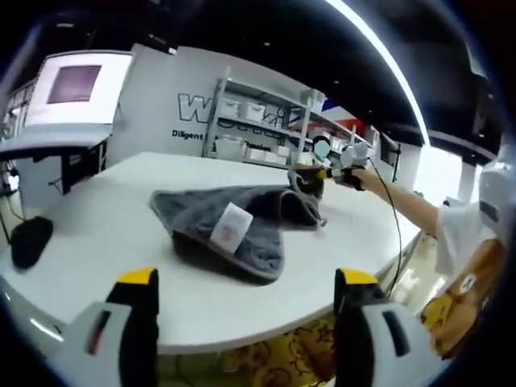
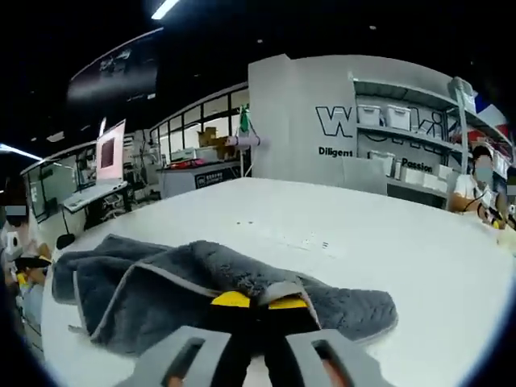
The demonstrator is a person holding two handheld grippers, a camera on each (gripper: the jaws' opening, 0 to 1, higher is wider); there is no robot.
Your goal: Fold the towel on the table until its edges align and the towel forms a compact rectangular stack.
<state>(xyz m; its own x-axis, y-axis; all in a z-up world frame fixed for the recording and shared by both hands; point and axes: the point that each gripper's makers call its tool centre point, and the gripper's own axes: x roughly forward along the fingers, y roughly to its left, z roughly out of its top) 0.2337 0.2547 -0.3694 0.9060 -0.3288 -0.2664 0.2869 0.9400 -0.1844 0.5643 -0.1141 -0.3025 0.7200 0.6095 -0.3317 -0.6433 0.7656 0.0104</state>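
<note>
1. Right now your left gripper (image 1: 246,294) hangs with jaws apart, off the table (image 1: 97,234) edge; one-handed pulling skews the fold.
2. Your right gripper (image 2: 260,303) is clamped on the towel (image 2: 161,282), bunched mid-table; that thin pinch may slip.

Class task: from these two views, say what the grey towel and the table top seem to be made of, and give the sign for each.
Towel: soft pile fabric, probably microfibre or terry; matt, fuzzy, drapes in folds, paler stitched edging, sewn white label.
Table: smooth white hard top, perhaps laminate; even, faint sheen, no grain.
</note>
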